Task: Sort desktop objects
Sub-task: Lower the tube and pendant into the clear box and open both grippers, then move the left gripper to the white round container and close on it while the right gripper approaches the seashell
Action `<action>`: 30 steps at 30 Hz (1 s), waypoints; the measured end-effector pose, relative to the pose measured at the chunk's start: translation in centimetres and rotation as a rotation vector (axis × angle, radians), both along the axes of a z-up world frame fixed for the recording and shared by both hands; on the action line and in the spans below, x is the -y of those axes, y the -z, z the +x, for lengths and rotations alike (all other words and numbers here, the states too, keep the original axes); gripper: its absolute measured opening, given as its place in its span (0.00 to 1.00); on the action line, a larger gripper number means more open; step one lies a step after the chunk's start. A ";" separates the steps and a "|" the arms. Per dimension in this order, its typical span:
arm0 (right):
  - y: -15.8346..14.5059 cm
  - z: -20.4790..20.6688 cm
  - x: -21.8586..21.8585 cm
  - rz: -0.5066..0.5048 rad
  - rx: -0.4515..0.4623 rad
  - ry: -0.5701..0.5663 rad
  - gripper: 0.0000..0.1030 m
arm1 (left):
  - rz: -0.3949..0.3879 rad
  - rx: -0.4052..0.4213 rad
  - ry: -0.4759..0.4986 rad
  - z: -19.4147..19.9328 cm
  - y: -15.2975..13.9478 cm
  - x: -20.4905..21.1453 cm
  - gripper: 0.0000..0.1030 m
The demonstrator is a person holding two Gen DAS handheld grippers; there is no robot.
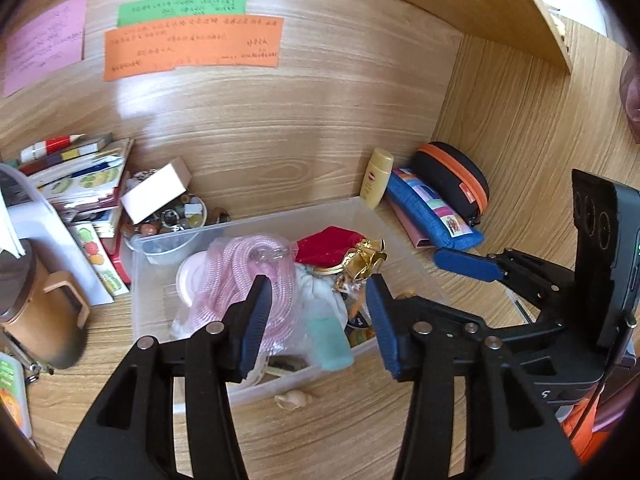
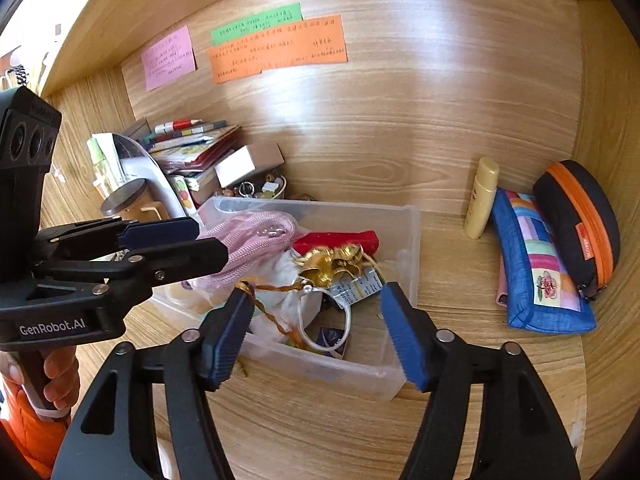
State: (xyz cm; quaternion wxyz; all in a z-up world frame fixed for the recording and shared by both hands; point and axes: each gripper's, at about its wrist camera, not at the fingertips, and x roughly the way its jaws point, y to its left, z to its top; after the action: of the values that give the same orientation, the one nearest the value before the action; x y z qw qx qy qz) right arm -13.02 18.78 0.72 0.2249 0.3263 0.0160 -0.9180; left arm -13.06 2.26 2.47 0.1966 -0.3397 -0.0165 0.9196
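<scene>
2 handheld grippers hover over a clear plastic bin point(image 1: 256, 232) of small items on a wooden desk.

The left gripper point(image 1: 316, 312) and right gripper point(image 2: 316, 328) both stand parted, holding nothing; pink cord point(image 1: 236, 280) and gold ornament point(image 2: 332, 264) lie inside the bin.

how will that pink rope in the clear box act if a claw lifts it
The pink rope lies in loose coils, so it is probably floppy and would sag or uncoil. It looks light. Its loops overlap other things in the clear box, so it may snag them.
</scene>
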 end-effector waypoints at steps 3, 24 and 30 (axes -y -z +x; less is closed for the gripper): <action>-0.4 0.8 0.0 -0.011 -0.024 0.014 0.76 | 0.003 -0.007 -0.009 0.8 -0.2 0.4 0.49; -0.1 5.7 1.0 0.017 -0.044 0.022 0.80 | -0.028 -0.025 -0.107 6.6 1.0 4.8 0.71; 1.4 6.9 1.5 0.042 -0.018 0.007 0.80 | -0.026 0.045 -0.114 9.2 3.6 5.3 0.72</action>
State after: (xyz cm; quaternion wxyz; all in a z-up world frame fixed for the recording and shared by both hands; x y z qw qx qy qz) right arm -6.08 17.24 -0.66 0.2146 0.3226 0.0363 -0.9212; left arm -3.87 -3.05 -1.17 0.1389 -0.3612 -0.0286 0.9216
